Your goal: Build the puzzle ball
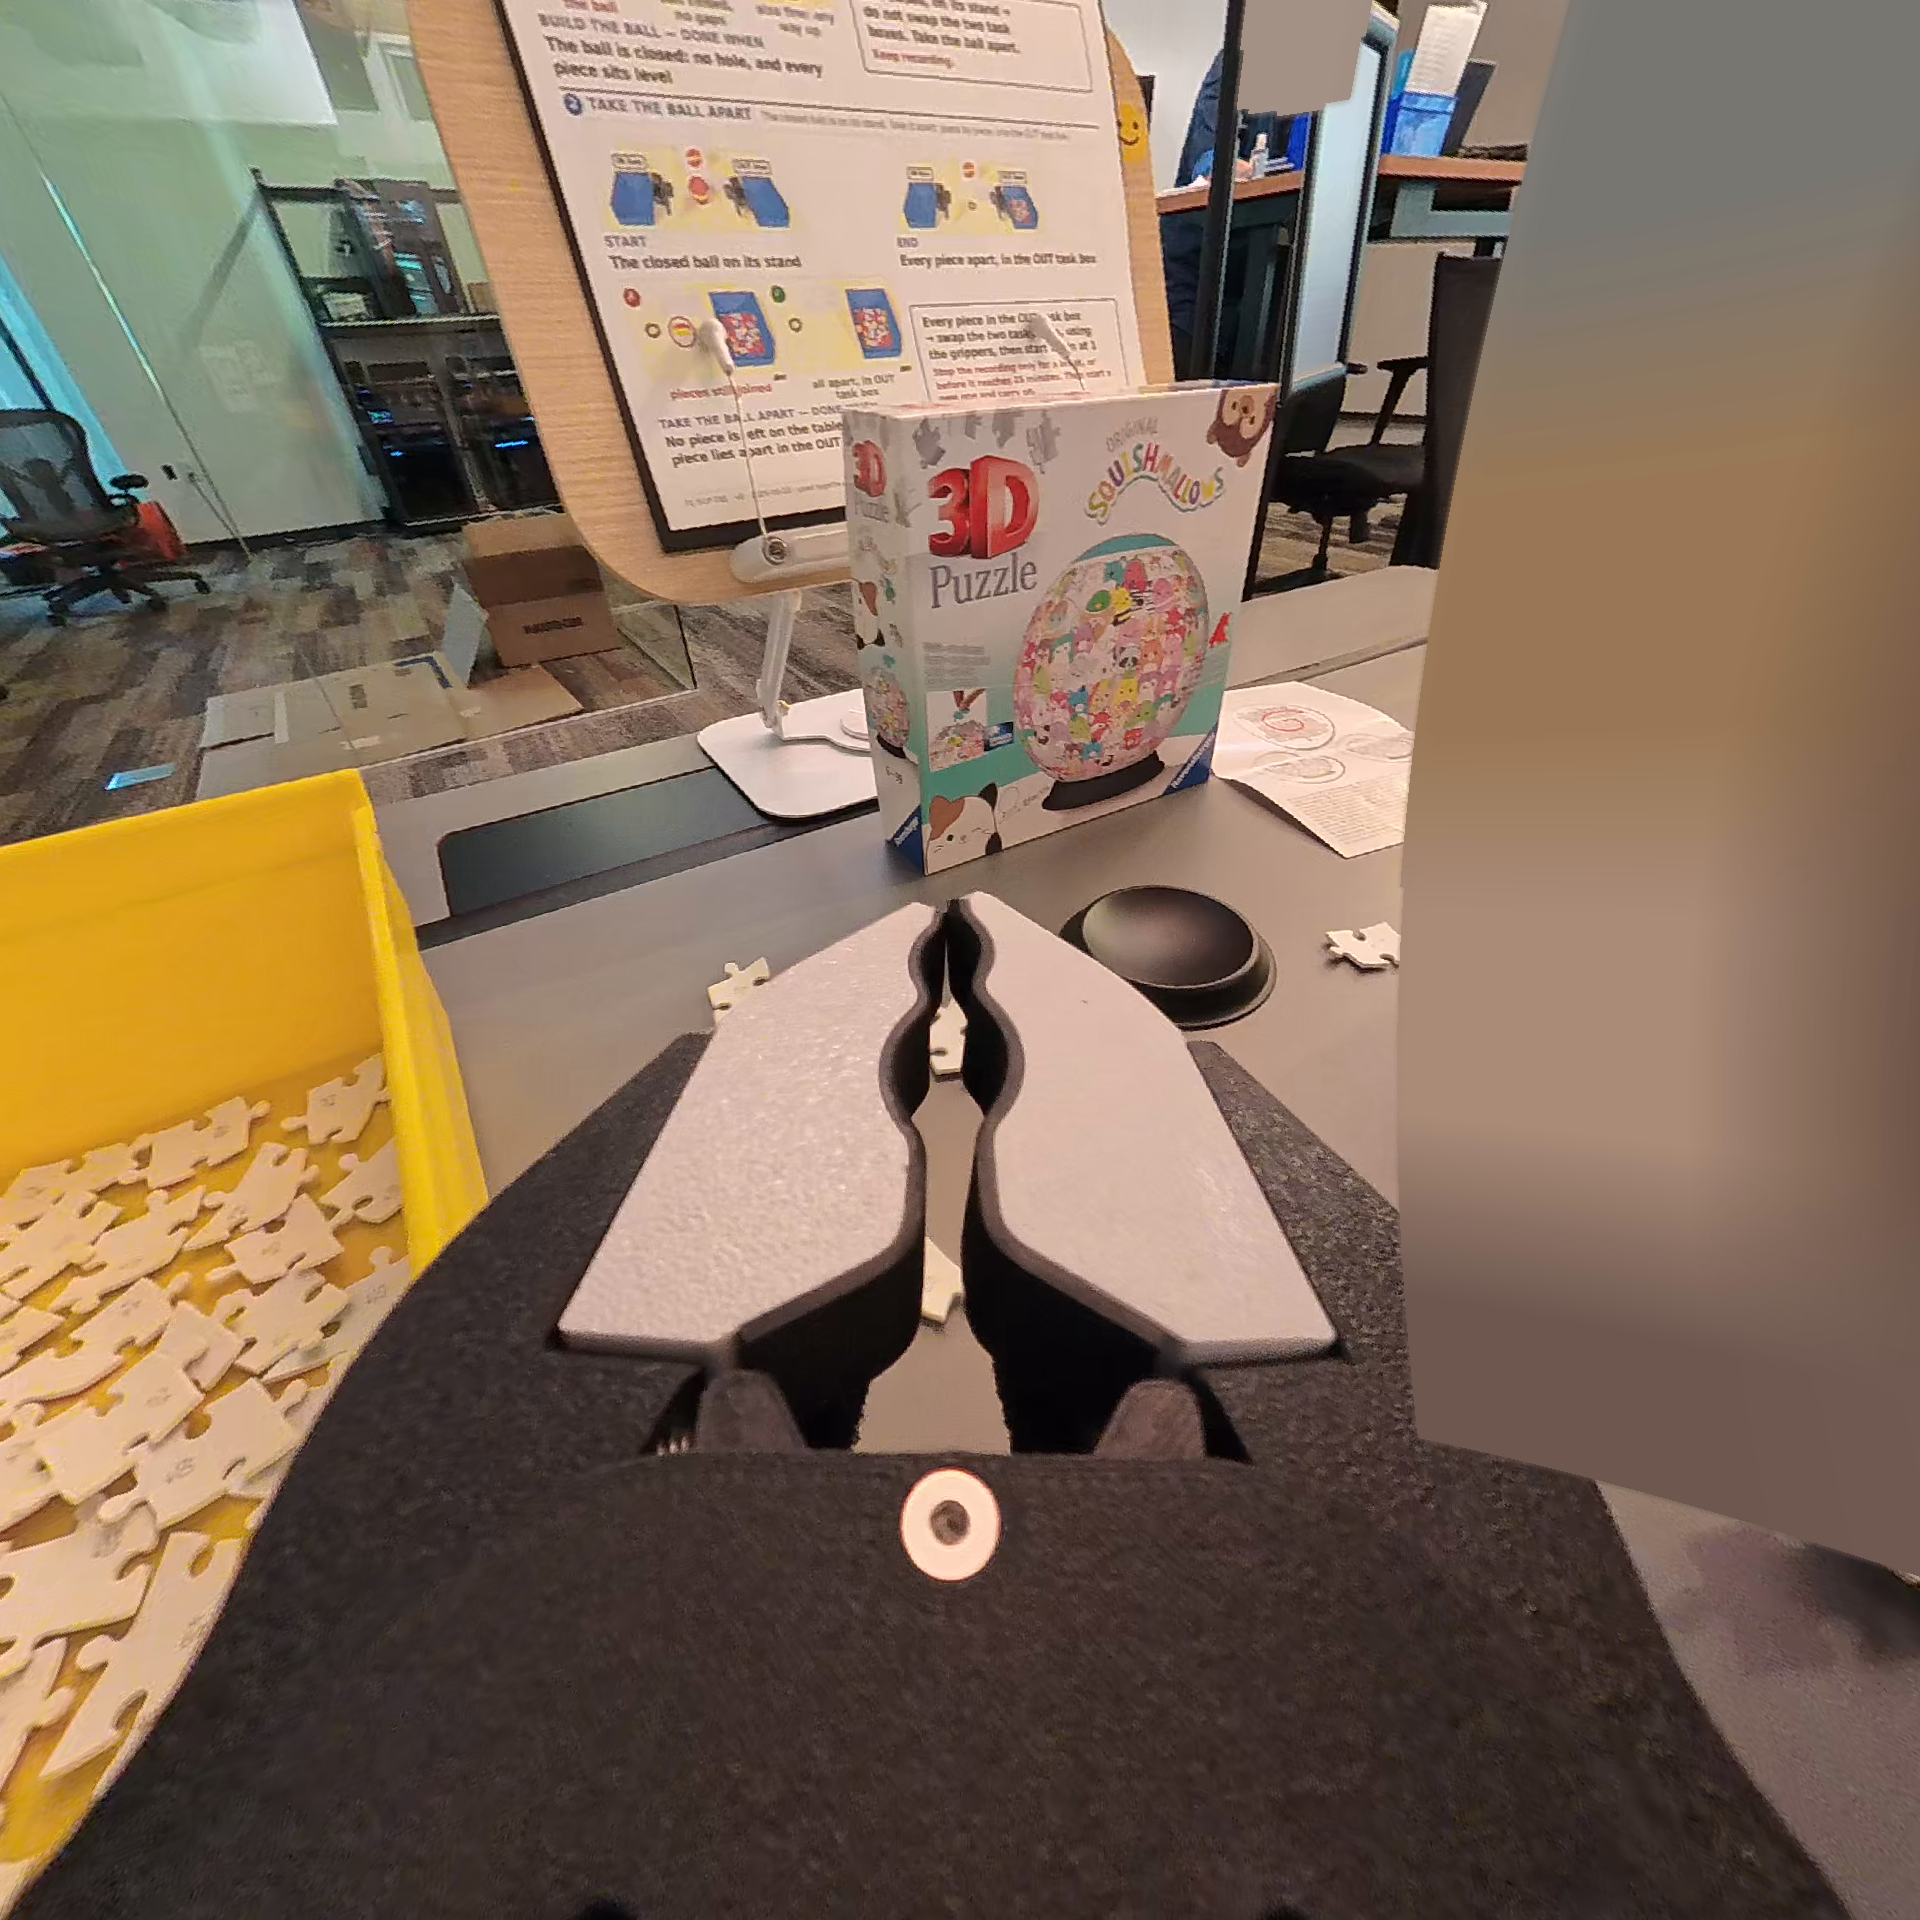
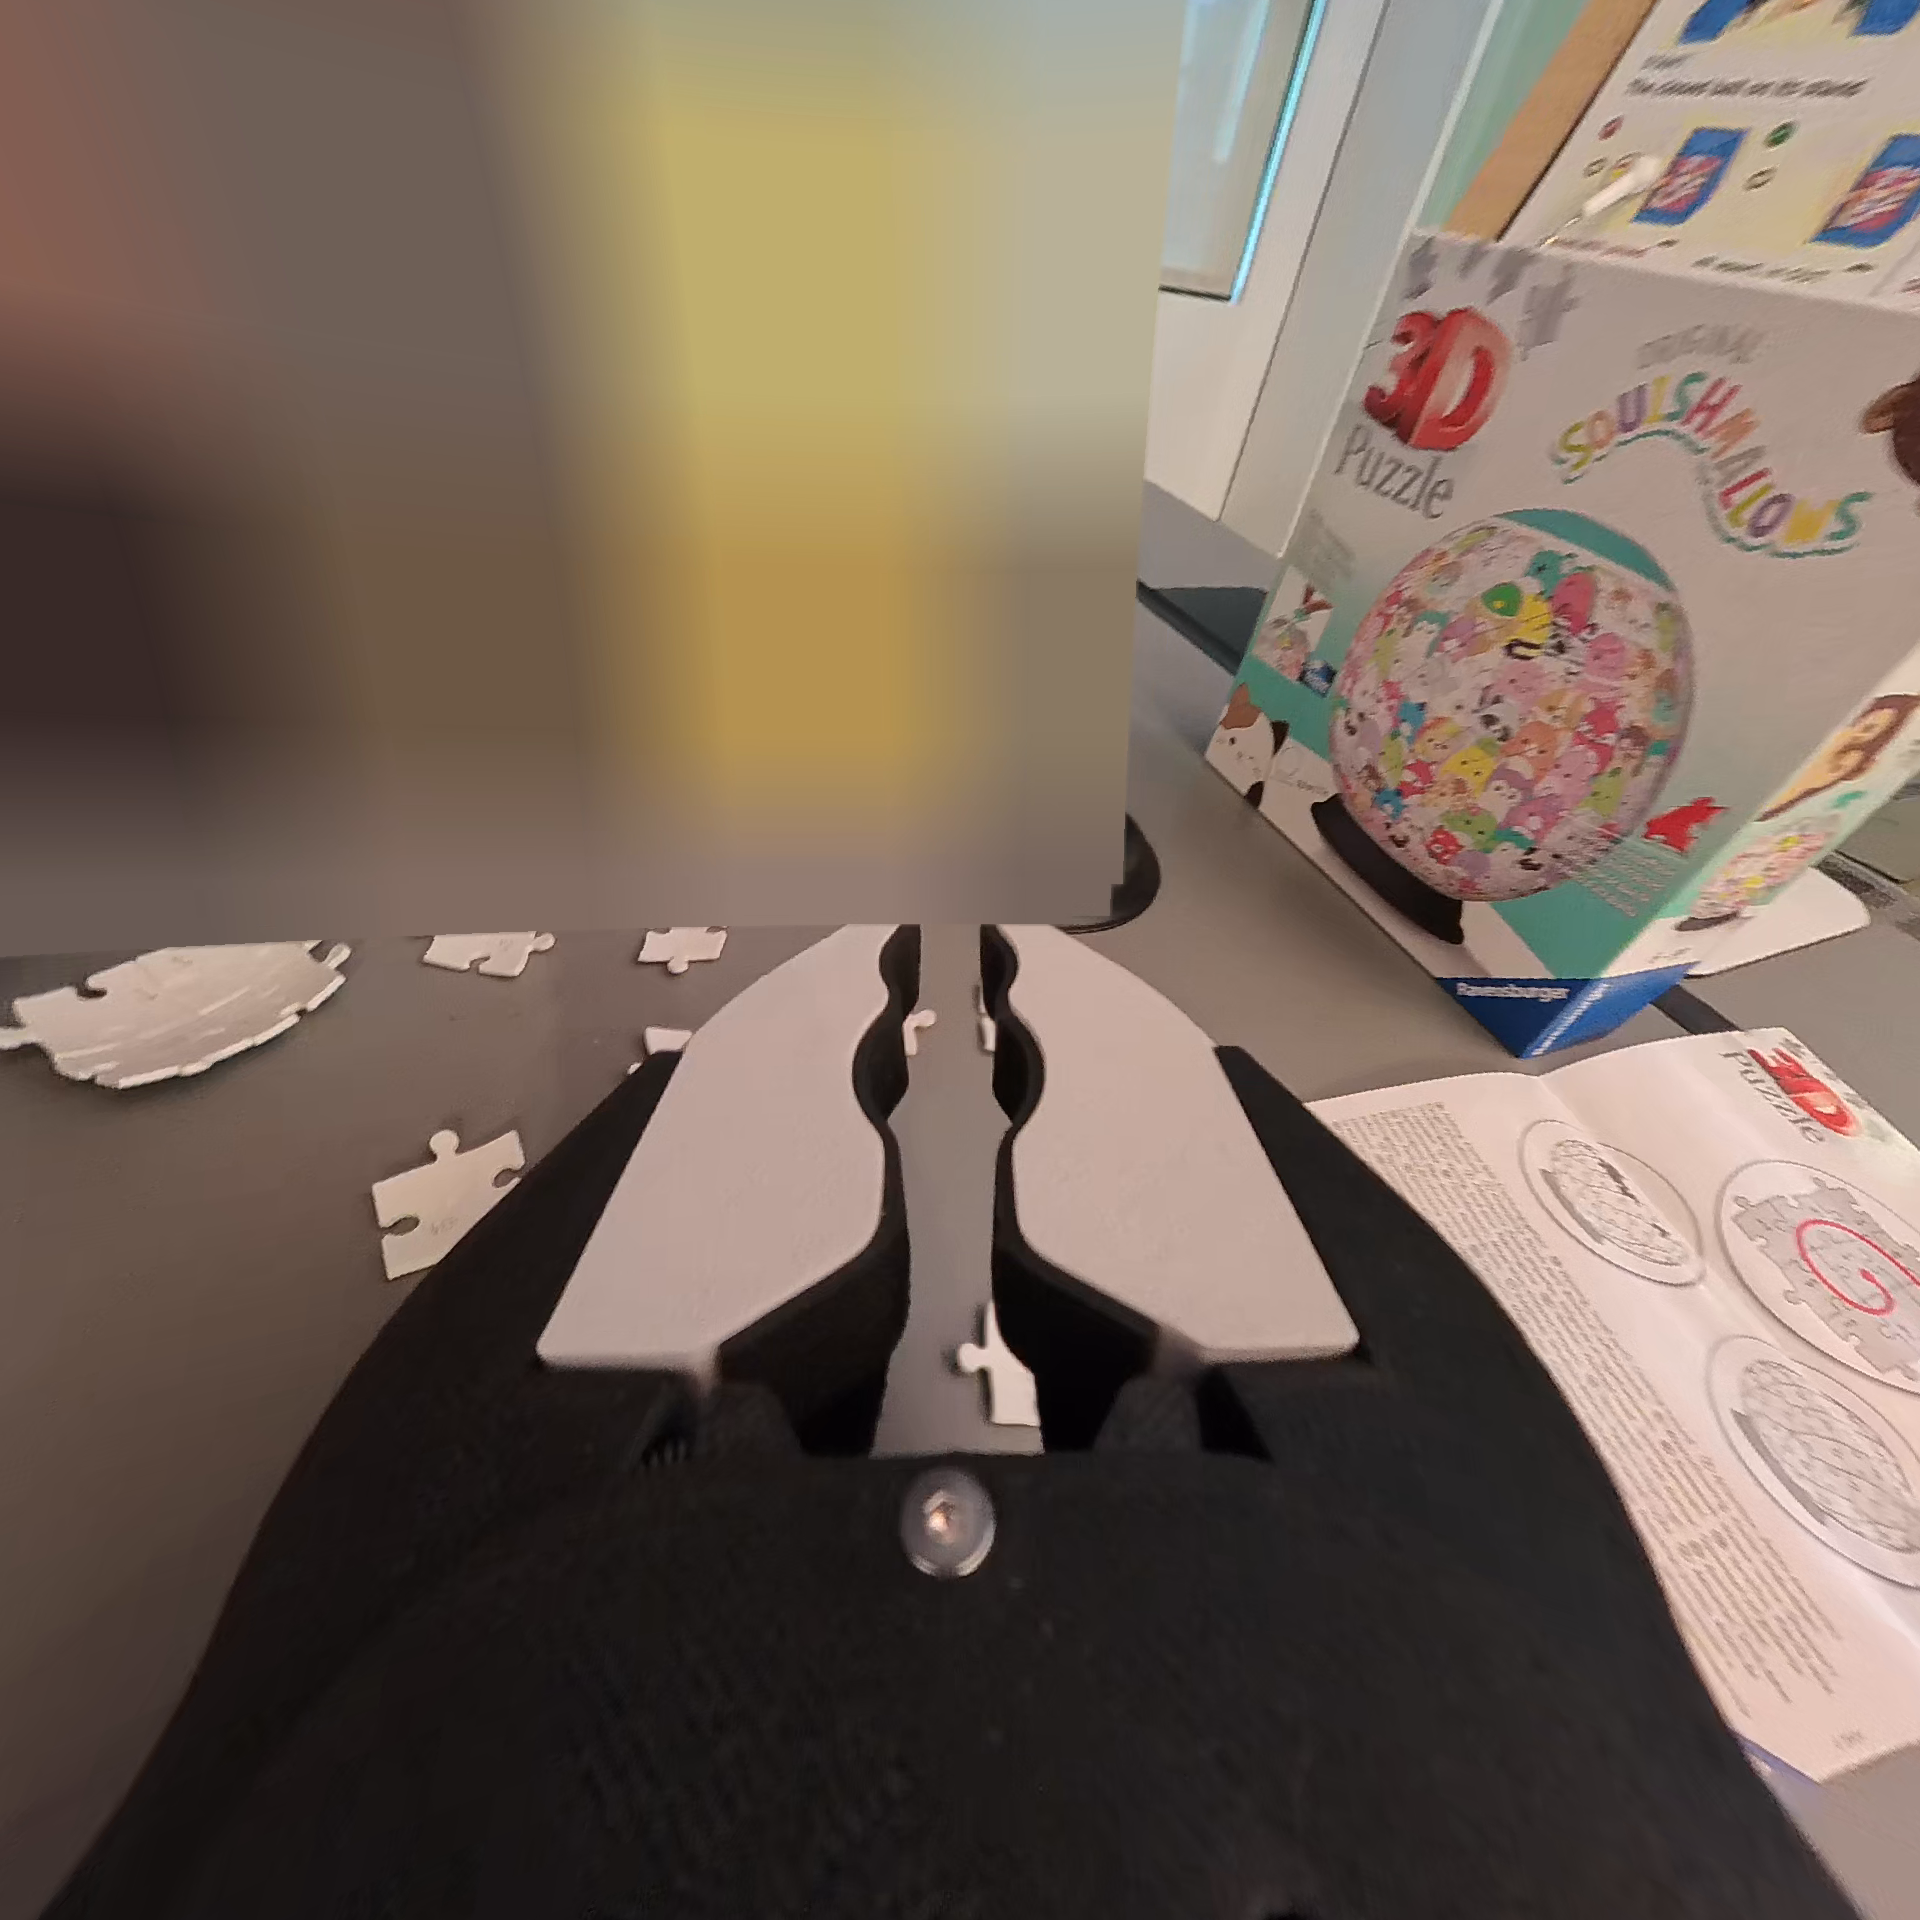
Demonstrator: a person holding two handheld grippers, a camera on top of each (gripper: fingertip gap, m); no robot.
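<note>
While the left gripper [image 1: 948, 935] hovers nearly closed and empty, the right gripper [image 2: 951, 956] stands slightly parted, empty. Loose puzzle pieces [image 2: 447, 1195] lie scattered on the table [image 2: 208, 1195]; more fill the yellow bin [image 1: 208, 987]. Light, thin, probably stiff: pinch an edge.

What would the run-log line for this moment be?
left gripper: shut, empty | right gripper: slightly open, empty | joined section: on table | black stand: empty | loose pieces: yellow bin
</note>
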